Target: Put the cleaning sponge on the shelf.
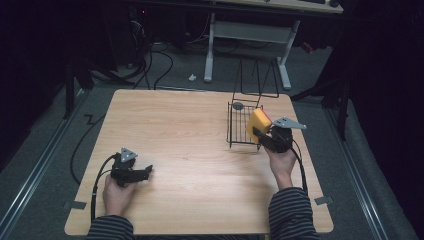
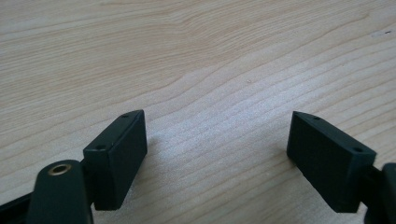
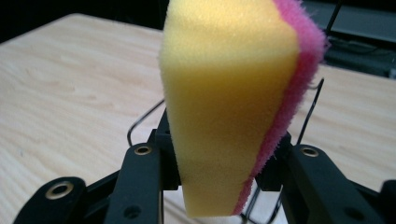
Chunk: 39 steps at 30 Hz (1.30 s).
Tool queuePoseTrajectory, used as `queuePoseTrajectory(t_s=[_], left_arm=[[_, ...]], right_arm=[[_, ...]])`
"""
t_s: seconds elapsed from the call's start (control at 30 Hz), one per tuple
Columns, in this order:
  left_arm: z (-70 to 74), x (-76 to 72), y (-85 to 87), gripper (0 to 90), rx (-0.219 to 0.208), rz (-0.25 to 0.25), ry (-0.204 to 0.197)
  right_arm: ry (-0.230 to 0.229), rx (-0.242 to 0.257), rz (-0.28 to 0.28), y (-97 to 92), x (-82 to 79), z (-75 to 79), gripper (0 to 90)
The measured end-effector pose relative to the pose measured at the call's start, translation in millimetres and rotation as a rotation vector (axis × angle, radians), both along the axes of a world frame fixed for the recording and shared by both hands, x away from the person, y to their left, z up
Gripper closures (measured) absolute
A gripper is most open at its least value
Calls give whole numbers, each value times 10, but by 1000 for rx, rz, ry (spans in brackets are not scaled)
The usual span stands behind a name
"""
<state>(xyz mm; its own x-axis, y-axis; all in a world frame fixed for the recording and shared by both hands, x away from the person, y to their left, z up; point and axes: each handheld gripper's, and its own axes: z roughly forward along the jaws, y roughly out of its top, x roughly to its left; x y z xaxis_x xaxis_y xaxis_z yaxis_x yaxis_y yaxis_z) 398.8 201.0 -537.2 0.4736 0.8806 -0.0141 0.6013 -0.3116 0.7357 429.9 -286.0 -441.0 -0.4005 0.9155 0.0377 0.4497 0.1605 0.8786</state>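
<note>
Sponge (image 3: pixel 229 107) clenched upright in right claw (image 1: pixel 263 136), at the wire rack's (image 1: pixel 236 131) right rim near the bench's right edge. Left claw (image 1: pixel 142 172) released, well apart near the front-left corner.

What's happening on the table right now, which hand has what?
A person works at a wooden table with a gripper in each hand. The right gripper is shut on a yellow sponge with a pink backing, holding it at the near right edge of a black wire rack; whether the sponge touches the rack is hard to tell. A small grey round thing sits at the rack's far end. The left gripper rests low over bare wood at the near left, jaws open and holding nothing.
</note>
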Motion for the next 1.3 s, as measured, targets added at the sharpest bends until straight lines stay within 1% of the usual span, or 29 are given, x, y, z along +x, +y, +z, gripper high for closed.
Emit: queuePoseTrajectory(t_s=[0.03,0.07,0.13,0.17,0.2,0.27,0.37,0.4,0.43,0.47,0.5,0.53,0.57,0.7,0.77,0.83,0.9,0.93,1.0,1.1,1.13,1.17,1.3], left_arm=[[0,0,0,206,0,0,0],[0,0,0,206,0,0,0],[0,0,0,206,0,0,0],[0,0,0,206,0,0,0],[0,1,2,209,-1,1,0],[0,0,1,209,-1,1,0],[0,1,1,209,-1,1,0],[0,1,1,209,-1,1,0],[0,1,1,209,-1,1,0],[0,1,1,209,-1,1,0],[0,1,1,209,-1,1,0],[0,1,1,209,-1,1,0],[1,1,1,209,-1,4,1],[1,2,2,210,-1,5,1],[1,1,2,210,-1,5,1],[0,1,2,210,-1,6,0],[1,1,2,209,-1,5,1],[1,1,2,210,-1,5,1],[1,1,2,210,-1,5,1],[1,1,2,210,-1,5,1],[1,2,2,210,-1,5,1],[1,1,2,210,-1,5,1],[0,2,3,210,-3,5,1]], right_arm=[[10,1,-4,7,31,-2,619],[5,-6,-9,11,58,-13,619],[17,-13,-29,26,106,-33,620],[17,-17,-24,30,144,-45,620],[27,-26,-27,53,187,-56,621],[24,-26,-26,56,198,-61,621],[24,10,-35,15,247,-84,620],[27,51,-44,-26,276,-105,616],[21,53,-48,-39,289,-117,615],[15,43,-60,-47,307,-134,614],[15,43,-60,-47,307,-134,614],[12,30,-68,-56,332,-153,614],[25,27,-87,-73,379,-195,616],[21,30,-96,-88,406,-216,617],[14,17,-102,-79,420,-225,618],[51,-4,-92,-59,457,-214,617],[47,-23,-85,-3,494,-200,618],[45,-31,-76,45,542,-186,617],[49,-28,-78,65,555,-186,618],[61,-42,-82,138,653,-222,617],[61,-42,-82,138,653,-222,617],[63,-39,-83,158,698,-241,616],[67,-50,-83,206,757,-255,615]])
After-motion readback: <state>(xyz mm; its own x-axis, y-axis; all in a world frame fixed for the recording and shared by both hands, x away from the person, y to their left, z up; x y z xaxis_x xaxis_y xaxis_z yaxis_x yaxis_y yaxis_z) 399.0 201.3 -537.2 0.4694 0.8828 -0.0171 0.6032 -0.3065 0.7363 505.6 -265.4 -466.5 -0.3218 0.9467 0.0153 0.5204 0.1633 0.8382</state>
